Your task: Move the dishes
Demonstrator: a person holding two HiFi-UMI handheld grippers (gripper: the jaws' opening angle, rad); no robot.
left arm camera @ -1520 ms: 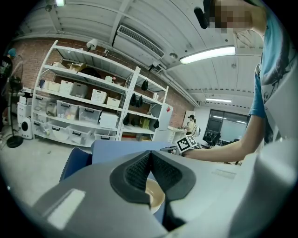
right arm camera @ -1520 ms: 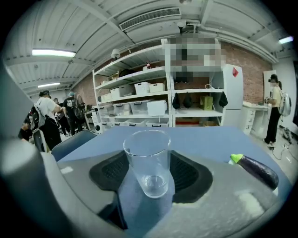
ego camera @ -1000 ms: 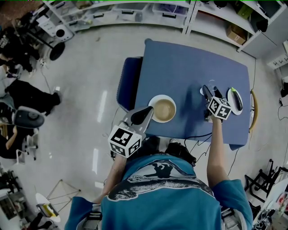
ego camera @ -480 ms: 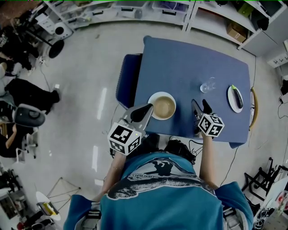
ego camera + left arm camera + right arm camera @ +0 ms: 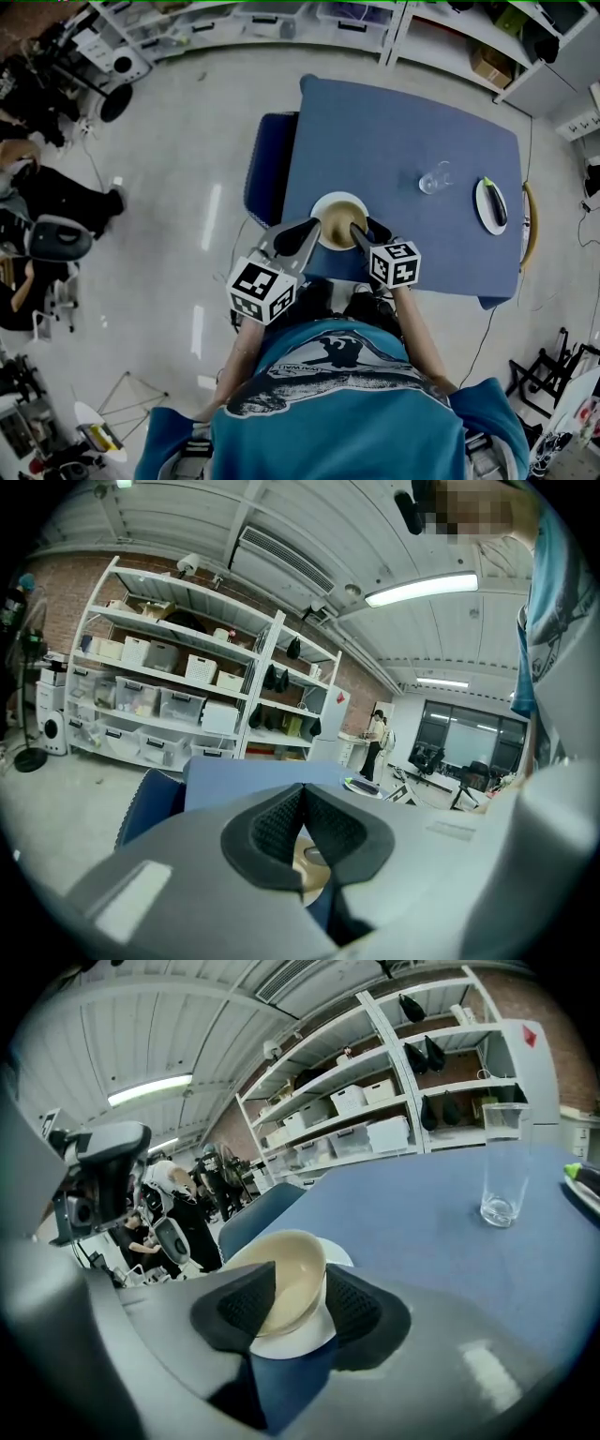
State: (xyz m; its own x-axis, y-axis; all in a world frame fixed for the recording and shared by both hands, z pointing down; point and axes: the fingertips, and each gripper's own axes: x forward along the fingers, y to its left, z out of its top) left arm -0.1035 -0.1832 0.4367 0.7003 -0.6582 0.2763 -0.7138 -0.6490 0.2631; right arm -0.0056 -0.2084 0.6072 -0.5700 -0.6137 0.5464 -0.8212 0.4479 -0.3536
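Observation:
A beige bowl (image 5: 341,222) sits on a white plate (image 5: 323,203) near the front edge of the blue table (image 5: 403,131). My right gripper (image 5: 365,231) is open at the bowl's right side. In the right gripper view the bowl (image 5: 289,1277) and the plate (image 5: 298,1340) show between and just beyond its spread pads (image 5: 239,1309). My left gripper (image 5: 307,231) is shut and empty at the plate's left edge. In the left gripper view its pads (image 5: 277,822) press together, with a sliver of the bowl (image 5: 307,865) behind them.
A clear glass (image 5: 433,177) stands at the right middle of the table, also in the right gripper view (image 5: 502,1166). A small white plate with an eggplant (image 5: 491,204) lies near the right edge. A blue chair (image 5: 267,173) stands against the table's left side. Shelving (image 5: 281,23) runs along the back.
My right gripper has moved left from beside the glass and eggplant plate to the bowl. The left gripper has stayed where it was, shut.

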